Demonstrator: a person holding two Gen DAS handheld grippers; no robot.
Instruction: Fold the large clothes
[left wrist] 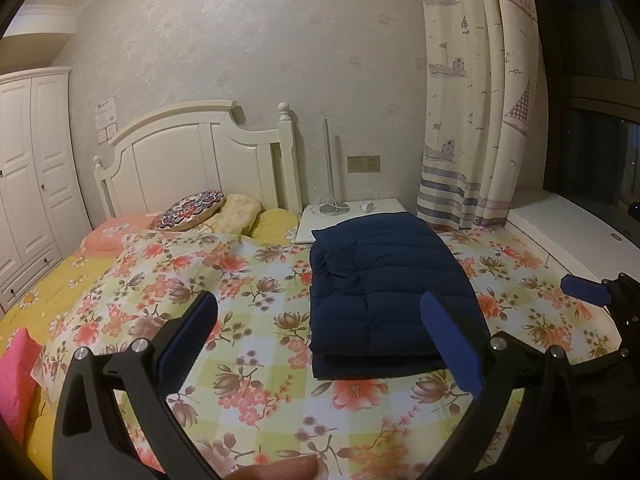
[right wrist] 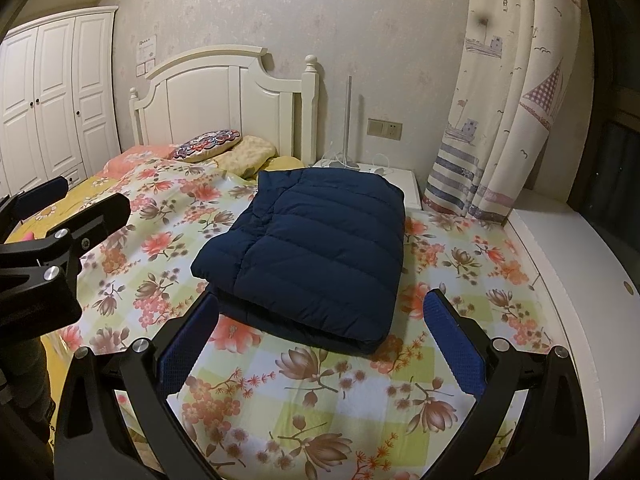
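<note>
Hovering above the floral bedspread [right wrist: 312, 396], the right gripper [right wrist: 320, 338] gapes wide with nothing between its blue pads [right wrist: 454, 354]; the left gripper [left wrist: 318, 332] is likewise spread and empty; just beyond both lies the folded navy down jacket [right wrist: 316, 256]; farther off, pillows [left wrist: 236, 210] rest against the white headboard [left wrist: 200, 160].

Bedroom, warm dim light. Pale mottled wallpapered wall [left wrist: 248, 48] straight ahead of jaws. Cream wooden arched headboard [left wrist: 192, 156] against it, ahead and left. White panelled wardrobe [left wrist: 28, 168] far left of jaws. Small white bedside table [left wrist: 320, 224] ahead, thin white pole lamp [left wrist: 329, 168] on it, beige wall socket plate [left wrist: 363, 164] just right of lamp. Cream curtain with sailboat print [left wrist: 472, 92] ahead right, dark window [left wrist: 600, 128] beyond it, white window ledge [left wrist: 560, 224] below. Floral checked bedspread [left wrist: 248, 312] under jaws.
</note>
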